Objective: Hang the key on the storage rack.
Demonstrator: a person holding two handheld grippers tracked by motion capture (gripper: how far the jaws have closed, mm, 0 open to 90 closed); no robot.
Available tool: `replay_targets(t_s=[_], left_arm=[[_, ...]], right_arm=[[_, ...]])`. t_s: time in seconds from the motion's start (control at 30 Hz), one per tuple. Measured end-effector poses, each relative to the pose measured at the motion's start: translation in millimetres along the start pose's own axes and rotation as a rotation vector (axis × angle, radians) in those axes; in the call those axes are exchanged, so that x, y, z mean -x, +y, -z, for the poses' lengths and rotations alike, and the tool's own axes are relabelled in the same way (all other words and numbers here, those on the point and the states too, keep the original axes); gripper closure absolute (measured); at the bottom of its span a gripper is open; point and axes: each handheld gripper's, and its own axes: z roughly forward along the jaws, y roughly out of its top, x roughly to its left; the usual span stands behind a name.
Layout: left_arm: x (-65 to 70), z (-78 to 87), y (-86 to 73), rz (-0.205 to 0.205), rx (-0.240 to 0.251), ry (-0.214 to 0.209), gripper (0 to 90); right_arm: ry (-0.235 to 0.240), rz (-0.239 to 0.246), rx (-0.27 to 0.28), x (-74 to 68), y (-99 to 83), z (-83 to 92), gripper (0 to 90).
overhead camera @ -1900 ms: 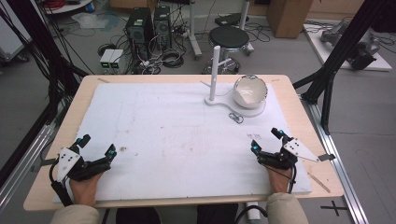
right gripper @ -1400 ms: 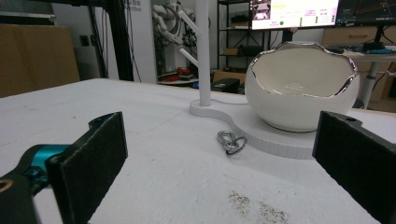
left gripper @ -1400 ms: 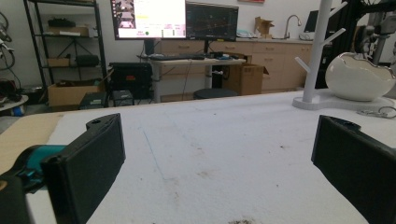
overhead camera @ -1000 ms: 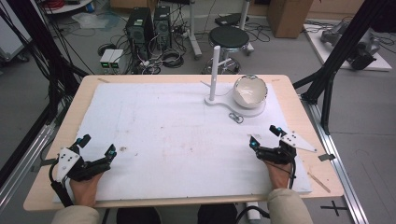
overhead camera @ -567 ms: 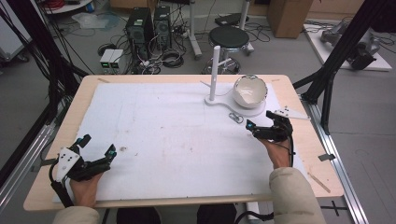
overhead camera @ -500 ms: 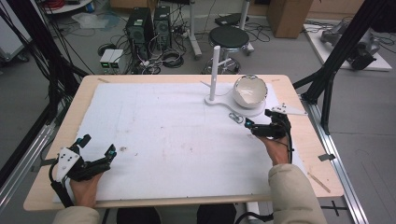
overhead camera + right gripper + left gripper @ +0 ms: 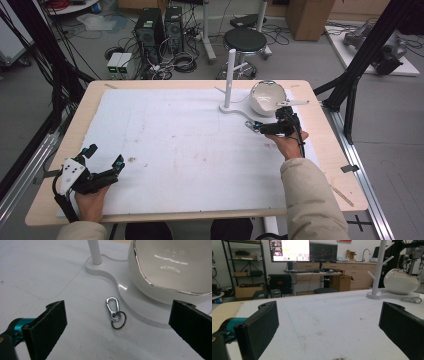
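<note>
One metal key clip (image 7: 112, 308), a snap hook joined to one split ring (image 7: 119, 320), lies flat on the white sheet (image 7: 175, 140) near the table's far right corner, just beside the curved edge of the white stand base (image 7: 140, 307) and apart from it. In the right gripper view it sits between the two black jaws and ahead of them, untouched; the jaws stand wide apart and hold nothing. The high view places the right gripper (image 7: 270, 127) low over the sheet at the clip, which there is only a small glint at the jaw tips. One stand rises from that base as a single white post (image 7: 230, 75) with short pegs, and one glossy white egg-shaped bowl (image 7: 267, 97) sits on the base at the clip's far side; the right gripper view shows its silver rim and pale inside, while the left gripper view shows its closed outer shell. The left gripper (image 7: 102, 165) rests at the near left corner of the table (image 7: 330, 150), well apart from the clip, its jaws also spread wide and empty. The left gripper view further shows two monitors (image 7: 309, 251) on a desk beyond the far edge.
</note>
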Motion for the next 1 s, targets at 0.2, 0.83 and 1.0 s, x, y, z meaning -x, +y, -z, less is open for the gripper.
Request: replay_targets(t_s=[0.2,0.83,1.0], left_arm=[[0.2,0.0,0.0,0.000,0.002,-0.001,3.1],[0.3,-0.3,-0.1,-0.002,0.001,0.002,3.1],[0.2,-0.1,0.0,-0.001,0.000,0.000,3.1]], right_arm=[[-0.011,-0.029,-0.051,2.4,-0.1,-12.8,0.6],[0.007,-0.130,-0.167,10.9,-8.8,-37.1,6.8],[0.027,-0.157,-0.189,12.0,-10.4,-40.1,20.7]])
